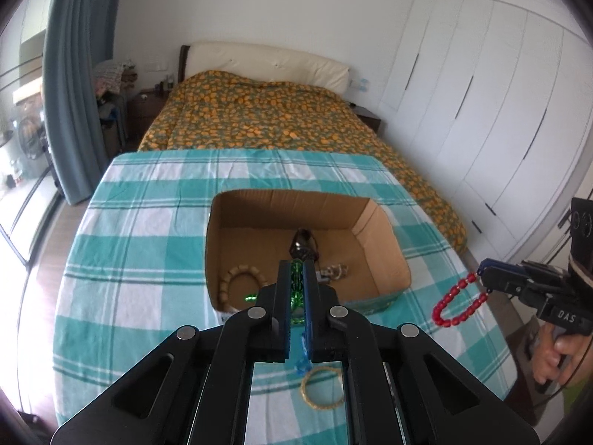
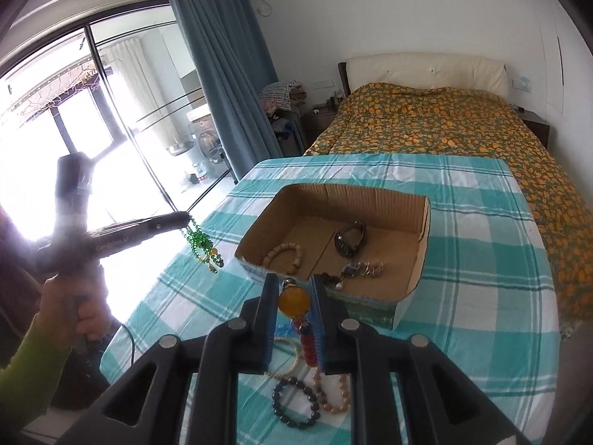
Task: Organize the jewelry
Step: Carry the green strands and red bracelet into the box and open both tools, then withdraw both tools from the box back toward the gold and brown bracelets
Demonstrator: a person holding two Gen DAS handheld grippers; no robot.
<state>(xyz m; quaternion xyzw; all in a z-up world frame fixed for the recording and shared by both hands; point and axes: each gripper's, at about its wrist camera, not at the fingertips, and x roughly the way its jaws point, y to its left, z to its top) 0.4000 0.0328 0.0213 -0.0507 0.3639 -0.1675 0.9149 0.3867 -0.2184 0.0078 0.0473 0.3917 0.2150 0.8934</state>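
Note:
My left gripper (image 1: pixel 296 265) is shut on a green bead bracelet (image 1: pixel 296 289), which dangles from its tip (image 2: pixel 187 217) as a green strand (image 2: pixel 202 243) left of the box. My right gripper (image 2: pixel 294 278) is shut on a red bead bracelet (image 2: pixel 307 345) with a big amber bead (image 2: pixel 294 300) between the fingers. From the left wrist view the right gripper (image 1: pixel 481 271) hangs that red loop (image 1: pixel 456 307) right of the box. The open cardboard box (image 1: pixel 370 230) holds a wooden bead bracelet (image 2: pixel 285 256), a dark watch (image 2: pixel 350 239) and a silver chain piece (image 2: pixel 363 269).
The box stands on a table with a teal checked cloth (image 1: pixel 148 222). Near the front edge lie a gold bangle (image 1: pixel 321 385), a dark bead bracelet (image 2: pixel 296 404) and a beige bead bracelet (image 2: pixel 333 389). A bed (image 1: pixel 259 118) stands behind the table, wardrobes to its right.

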